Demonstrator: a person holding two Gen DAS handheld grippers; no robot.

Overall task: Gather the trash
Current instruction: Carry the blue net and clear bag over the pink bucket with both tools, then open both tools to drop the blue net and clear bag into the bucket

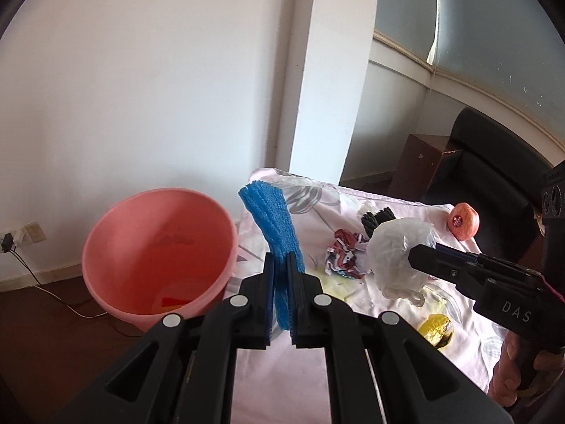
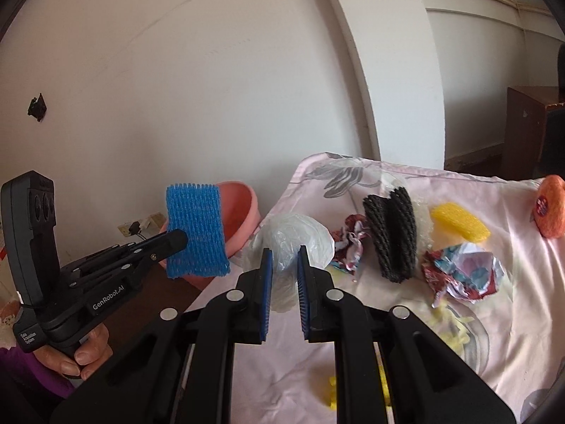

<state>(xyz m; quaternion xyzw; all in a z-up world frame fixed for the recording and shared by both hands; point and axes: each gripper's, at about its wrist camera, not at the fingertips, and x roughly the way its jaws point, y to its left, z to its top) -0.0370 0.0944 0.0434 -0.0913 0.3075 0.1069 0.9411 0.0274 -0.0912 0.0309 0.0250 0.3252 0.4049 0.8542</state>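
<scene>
My left gripper [image 1: 281, 265] is shut on a blue foam net [image 1: 273, 226], held up beside the pink bucket [image 1: 159, 251]; the net also shows in the right wrist view [image 2: 196, 229]. My right gripper [image 2: 284, 261] is shut on a crumpled clear plastic bag [image 2: 293, 240], lifted above the table's pink cloth [image 2: 388, 318]; the bag also shows in the left wrist view [image 1: 399, 254]. The bucket [image 2: 243, 212] stands on the floor to the left of the table.
On the cloth lie a black foam net [image 2: 392, 236], crumpled wrappers [image 2: 459, 268], a yellow foam piece [image 2: 459, 222], an orange foam net [image 2: 551, 212], a gold wrapper [image 1: 436, 328] and yellow scraps. A cable [image 1: 46, 289] runs along the floor by the wall.
</scene>
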